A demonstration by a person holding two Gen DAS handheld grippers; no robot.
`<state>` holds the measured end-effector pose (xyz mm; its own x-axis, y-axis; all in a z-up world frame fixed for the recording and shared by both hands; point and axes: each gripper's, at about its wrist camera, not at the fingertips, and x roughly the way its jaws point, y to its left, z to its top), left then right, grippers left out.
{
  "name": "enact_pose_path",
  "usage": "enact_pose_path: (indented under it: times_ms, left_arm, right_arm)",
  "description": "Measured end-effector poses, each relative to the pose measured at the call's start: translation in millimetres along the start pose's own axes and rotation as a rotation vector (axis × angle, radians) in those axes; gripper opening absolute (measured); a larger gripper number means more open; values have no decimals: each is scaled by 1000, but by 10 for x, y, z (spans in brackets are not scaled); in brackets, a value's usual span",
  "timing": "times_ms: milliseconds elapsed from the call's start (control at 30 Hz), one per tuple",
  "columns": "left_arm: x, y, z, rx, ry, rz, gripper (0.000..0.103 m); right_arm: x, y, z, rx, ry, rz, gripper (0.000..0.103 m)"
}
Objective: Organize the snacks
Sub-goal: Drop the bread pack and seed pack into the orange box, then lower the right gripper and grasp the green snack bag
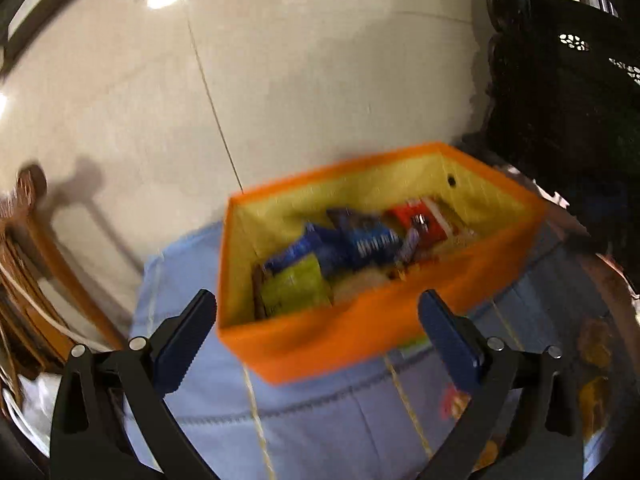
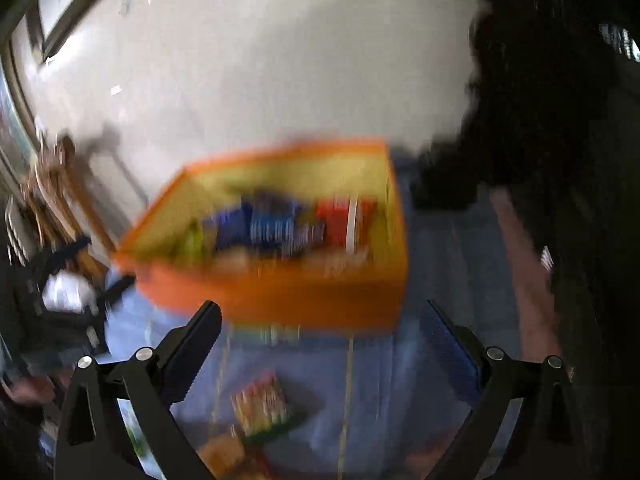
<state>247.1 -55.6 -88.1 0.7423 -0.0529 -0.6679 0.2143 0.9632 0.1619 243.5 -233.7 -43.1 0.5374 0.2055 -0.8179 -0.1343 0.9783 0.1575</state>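
Observation:
An orange box (image 1: pixel 360 332) with a yellow lining stands on a light blue cloth (image 1: pixel 320 420). Inside lie a green packet (image 1: pixel 296 288), blue packets (image 1: pixel 360 244) and a red packet (image 1: pixel 424 220). My left gripper (image 1: pixel 316 308) hangs open just in front of the box's near wall, with nothing between its fingers. The right wrist view is blurred; there the orange box (image 2: pixel 280 292) sits ahead of my right gripper (image 2: pixel 320 316), which is open and empty. A multicoloured snack pack (image 2: pixel 264 404) lies on the cloth (image 2: pixel 400 380) below the right gripper.
Dark furniture (image 1: pixel 560 100) rises close behind the box on the right. A wooden chair (image 1: pixel 36 248) stands at the left on the pale tiled floor (image 1: pixel 280 80). More snack packs (image 1: pixel 596 344) lie on the cloth at the right edge.

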Motion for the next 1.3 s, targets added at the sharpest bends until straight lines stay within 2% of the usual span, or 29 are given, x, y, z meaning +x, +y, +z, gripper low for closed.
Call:
enact_pose_path:
  times_ms: [67, 133, 267, 333, 433, 500, 567, 600, 700, 833, 900, 1033, 1100, 1133, 1167, 1267, 1300]
  left_arm:
    - [11, 3, -157, -14, 35, -21, 99]
    - [42, 5, -272, -15, 71, -3, 99]
    - [29, 162, -442, -90, 107, 8, 99]
    - [-1, 268, -491, -144, 107, 3, 99]
    - [-17, 408, -535, -194, 101, 20, 99]
    - [-3, 469, -582, -207, 105, 33, 99]
    - [8, 498, -631, -211, 115, 40, 99]
    - [14, 498, -651, -212, 116, 41, 99]
    - [58, 517, -778, -223, 152, 42, 99]
    - [120, 518, -947, -233, 201, 47, 99]
    - [143, 527, -1032, -242, 223, 49, 99]
    - [137, 566, -1145, -259, 238, 58, 99]
    - [132, 600, -1210, -267, 245, 60, 99]
    - [144, 619, -1240, -274, 256, 67, 99]
    - [152, 634, -1258, -280, 265, 71, 99]
    - [169, 659, -1317, -312, 285, 56, 99]
    - [170, 654, -1328, -315, 288, 50, 99]
  right_arm:
    - [144, 87, -291, -20, 26, -25, 99]
    - [364, 206, -511, -26, 65, -2, 99]
    - [718, 440, -668, -11, 64, -10, 99]
    - [822, 540, -655, -5, 45, -13, 99]
    - [958, 665, -610, -15, -29, -50, 99]
    - [1141, 724, -595, -20, -22, -41, 99]
    - [1230, 757, -591, -27, -31, -93, 99]
    - [1274, 750, -572, -11, -26, -112, 99]
    - [1396, 694, -499, 82, -13, -87, 99]
    - [1628, 878, -500, 3, 92, -111, 99]
    - [1687, 958, -462, -22, 102, -155, 99]
    - [1750, 924, -371, 33, 96, -136, 99]
    - [1724, 931, -384, 27, 86, -162, 86]
    - [1716, 921, -382, 28, 82, -162, 85]
    - [1697, 918, -388, 23, 80, -148, 74]
    - [1612, 1018, -449, -58, 79, -158, 54]
    - [1575, 1029, -475, -64, 80, -150, 50]
